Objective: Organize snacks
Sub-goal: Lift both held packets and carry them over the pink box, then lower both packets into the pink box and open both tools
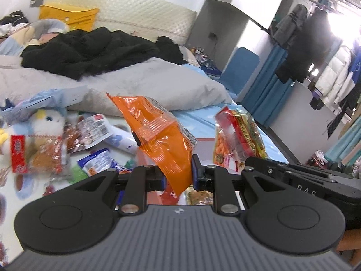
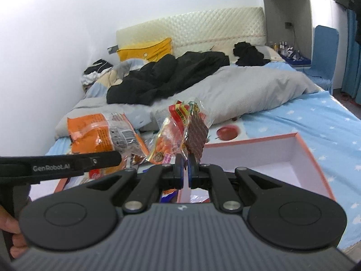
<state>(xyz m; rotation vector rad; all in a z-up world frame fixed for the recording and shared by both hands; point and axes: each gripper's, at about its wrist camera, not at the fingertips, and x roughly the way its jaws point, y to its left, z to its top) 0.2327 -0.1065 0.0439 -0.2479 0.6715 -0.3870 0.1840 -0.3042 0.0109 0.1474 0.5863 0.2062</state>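
bedroom, two snack packets held up over the bed

blue star-print bedsheet (image 2: 315, 122) covers the bed, with a grey duvet (image 2: 248, 90) bunched across the middle, a black garment (image 1: 90, 49) heaped on it and a cream quilted headboard (image 2: 203, 27) behind. a yellow cushion (image 1: 70, 14) leans at the headboard.

left gripper (image 1: 178, 176) has its jaws pinched tight on the lower part of an orange snack packet (image 1: 158, 131), which stands up from the fingers, off the sheet and tilted to the left. right gripper (image 2: 185, 171) has its jaws nearly together, clamped on the bottom edge of a red and clear snack packet (image 2: 178, 133) with orange pieces showing inside; that packet is off the bed too, just beside the orange one.

below and to the right of the right gripper lies an open pink-rimmed box (image 2: 300, 149), white inside, on the sheet. in the left wrist view more snack packets (image 1: 90, 131) lie scattered on the bed to the left, near a white plush toy (image 1: 48, 122). clothes (image 1: 315, 56) hang on a rack at the far right.
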